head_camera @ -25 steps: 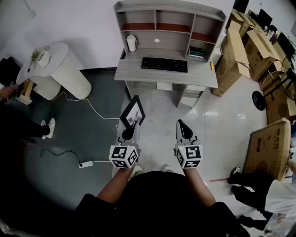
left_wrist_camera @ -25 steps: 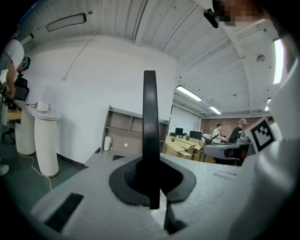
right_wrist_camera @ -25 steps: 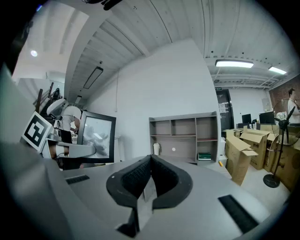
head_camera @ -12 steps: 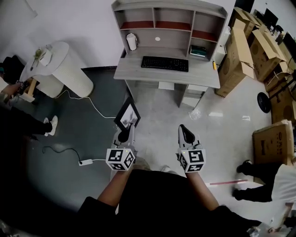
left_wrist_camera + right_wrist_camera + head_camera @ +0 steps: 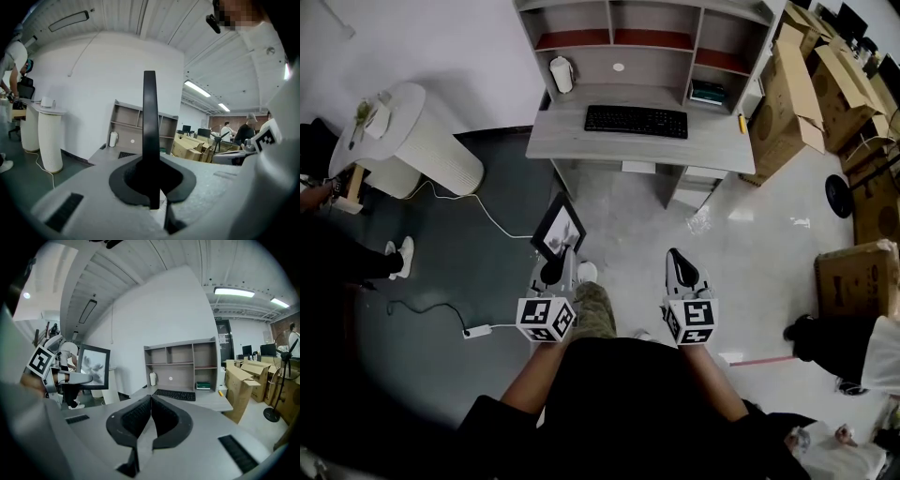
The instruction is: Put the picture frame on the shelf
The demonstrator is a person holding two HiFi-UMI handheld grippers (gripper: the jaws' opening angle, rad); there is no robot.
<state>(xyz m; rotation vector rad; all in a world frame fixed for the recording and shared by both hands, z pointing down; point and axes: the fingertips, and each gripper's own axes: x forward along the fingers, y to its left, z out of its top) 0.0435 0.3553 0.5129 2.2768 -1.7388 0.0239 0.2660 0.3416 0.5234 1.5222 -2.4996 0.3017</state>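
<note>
The left tool (image 5: 553, 272) was clenched on the lower edge of the picture frame (image 5: 559, 228). It held the frame above the floor (image 5: 628, 217), in front of the worktop (image 5: 581, 148) and well apart from the shelf (image 5: 654, 39) that stood on it. The frame stood upright out of the jaws, with its long axis running up from the tool and leaning slightly toward the worktop. In the left gripper view it showed edge-on, as a thin black strip rising from between the pads. Its glazed face was turned toward the right tool (image 5: 679, 266), whose view showed a grey print of leaves or flowers inside a black border. The right tool was closed on nothing, jaws pressed together, level with the left one and clear of the frame. Each tool's cube bore black-and-white square markers. A black keyboard (image 5: 636, 120) lay on the worktop. A greenish item (image 5: 709, 92) sat in the shelf's lower right compartment, its print too small to read.
</note>
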